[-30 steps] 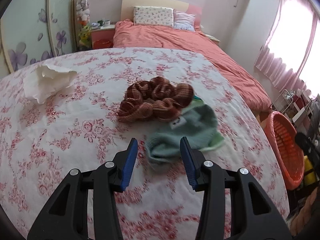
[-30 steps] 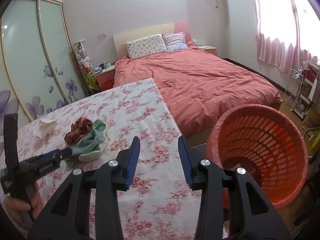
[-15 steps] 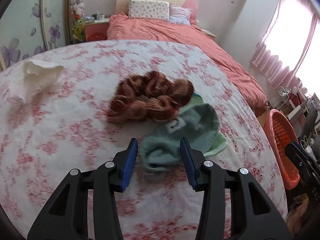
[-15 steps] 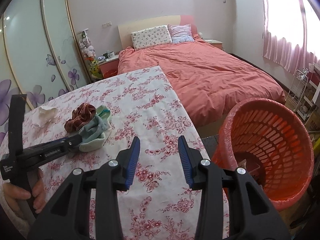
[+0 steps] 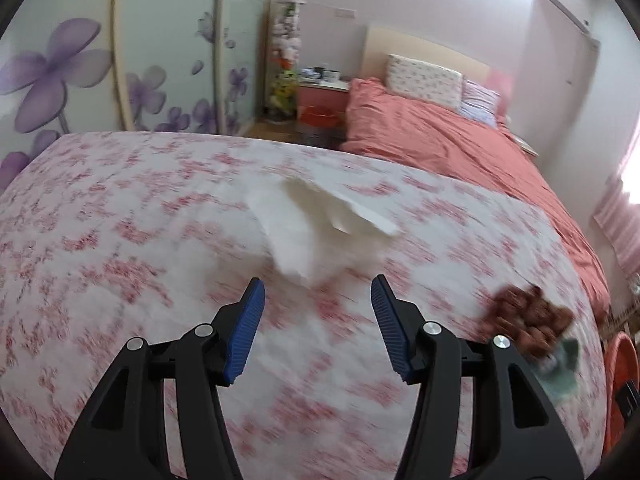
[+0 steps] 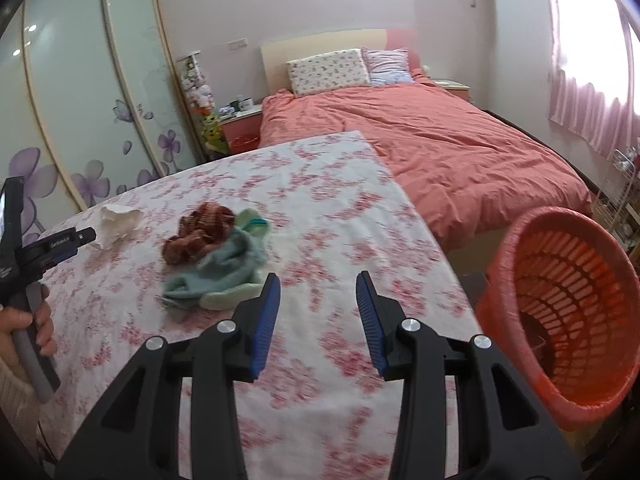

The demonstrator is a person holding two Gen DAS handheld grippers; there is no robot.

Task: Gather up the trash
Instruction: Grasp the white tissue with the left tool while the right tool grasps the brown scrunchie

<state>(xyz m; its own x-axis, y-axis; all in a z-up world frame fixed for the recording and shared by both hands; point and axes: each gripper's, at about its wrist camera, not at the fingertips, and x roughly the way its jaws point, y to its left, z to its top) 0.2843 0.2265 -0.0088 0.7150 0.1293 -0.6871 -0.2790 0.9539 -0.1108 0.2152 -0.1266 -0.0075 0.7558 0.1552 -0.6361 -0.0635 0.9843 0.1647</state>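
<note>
Floral-clothed table (image 6: 320, 200): tissue (image 6: 118, 220), brown cloth (image 6: 200, 232), green cloth (image 6: 224, 272).

The left gripper (image 5: 316, 300) has swung left across the floral tablecloth (image 5: 120, 240), away from the green cloth (image 5: 562, 368) and brown scrunchie (image 5: 528, 316), and now faces the crumpled white tissue (image 5: 320, 232), apparently just short of it in the blur. Its jaws have just been opening, nothing between them.

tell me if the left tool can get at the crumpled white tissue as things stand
Probably yes. The left tool has just been opening, is empty, and points at the crumpled white tissue, which lies alone on the floral tablecloth; the brown scrunchie sits well aside.
</note>
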